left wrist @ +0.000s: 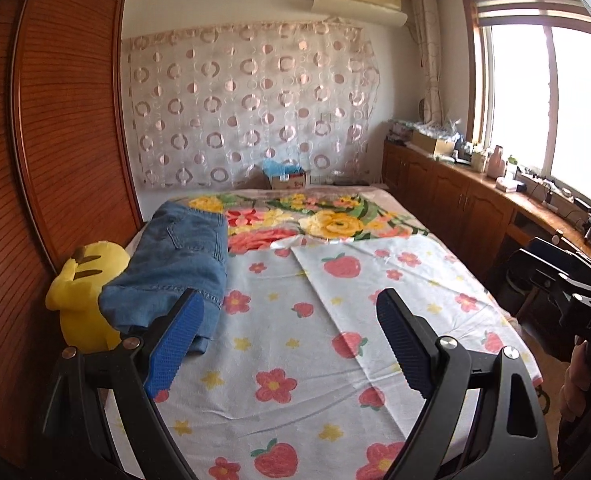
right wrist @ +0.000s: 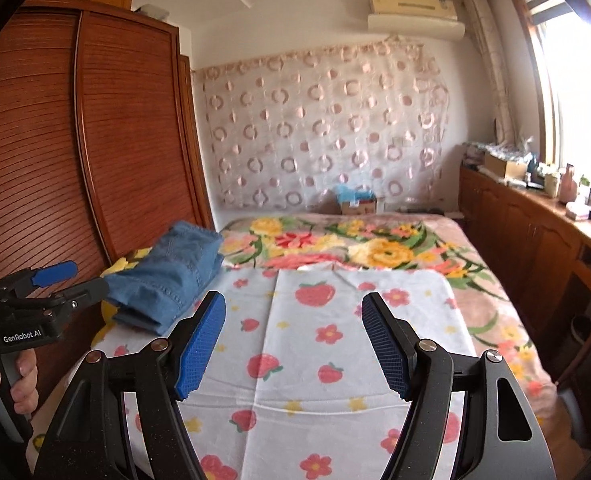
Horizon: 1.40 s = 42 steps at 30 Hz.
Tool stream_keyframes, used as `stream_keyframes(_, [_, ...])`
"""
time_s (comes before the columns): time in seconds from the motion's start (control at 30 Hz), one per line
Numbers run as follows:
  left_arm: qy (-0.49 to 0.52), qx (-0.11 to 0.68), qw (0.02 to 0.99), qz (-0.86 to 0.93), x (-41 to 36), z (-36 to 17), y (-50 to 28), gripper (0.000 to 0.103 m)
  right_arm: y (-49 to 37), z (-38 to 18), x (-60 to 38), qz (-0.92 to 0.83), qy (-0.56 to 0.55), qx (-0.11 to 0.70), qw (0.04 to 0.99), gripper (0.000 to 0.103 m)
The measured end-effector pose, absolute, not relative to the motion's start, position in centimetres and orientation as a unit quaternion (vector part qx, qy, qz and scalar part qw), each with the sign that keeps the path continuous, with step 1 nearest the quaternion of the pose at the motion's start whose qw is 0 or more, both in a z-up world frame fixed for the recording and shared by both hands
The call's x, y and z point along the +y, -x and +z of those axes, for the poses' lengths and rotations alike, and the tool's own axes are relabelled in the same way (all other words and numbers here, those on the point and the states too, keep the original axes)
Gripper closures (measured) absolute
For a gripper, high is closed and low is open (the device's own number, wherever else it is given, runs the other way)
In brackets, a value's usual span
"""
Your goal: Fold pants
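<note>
Denim first: the pants [left wrist: 175, 260] look like a folded blue bundle at the left edge of the bed, up against the yellow plush toy [left wrist: 81, 300] and close to the wooden wardrobe [left wrist: 55, 140]. From the right wrist view the stack seems to lie partly on top of the toy, though I can't tell how much of it is actually resting there.

Both tools are empty right now. The left gripper [left wrist: 291, 320] has its blue pads spread wide, hovering over the strawberry-print sheet [left wrist: 295, 360] with the jeans hem just beside its left finger — near, maybe not touching. The right gripper [right wrist: 293, 332] is spread apart too, over the middle of the sheet and well away from the denim.

My read is the fold is either basically finished or the bundle is parked and waiting for another go. If it needs more work, I'd drag it off the toy onto the flat sheet first, since folding on a lumpy plush will give a crooked crease. Grab the thick hem with the left, the waistband end with the right, and keep both edges level. Denim is stiff and heavy, so pinch through all the layers — a shallow bite will likely slip or peel only the top one.
</note>
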<state>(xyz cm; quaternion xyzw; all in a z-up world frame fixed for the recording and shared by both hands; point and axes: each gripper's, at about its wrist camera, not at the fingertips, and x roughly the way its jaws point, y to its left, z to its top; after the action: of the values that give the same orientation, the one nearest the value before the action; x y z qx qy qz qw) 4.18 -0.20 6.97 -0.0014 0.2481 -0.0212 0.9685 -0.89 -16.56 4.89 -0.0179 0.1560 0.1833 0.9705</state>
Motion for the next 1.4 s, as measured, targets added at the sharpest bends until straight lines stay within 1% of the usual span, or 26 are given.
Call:
stream_keyframes(0.13, [-0.001,0.235,0.972,-0.019,-0.3,7.6,-3.3,0.014,2.6,5.3,-15.8,0.173,0.028,0.135,0.975,0.030])
stream_keyframes(0.27, [-0.004,0.229,0.973,-0.019,-0.5,7.9,-2.9,0.014,3.2,4.6,-15.5,0.170,0.027,0.131,0.976,0.030])
stream_keyframes(1.4, [-0.004,0.227,0.974,-0.016,-0.3,7.8,-2.8,0.014,2.4,4.0,-17.2,0.169,0.023,0.128,0.977,0.030])
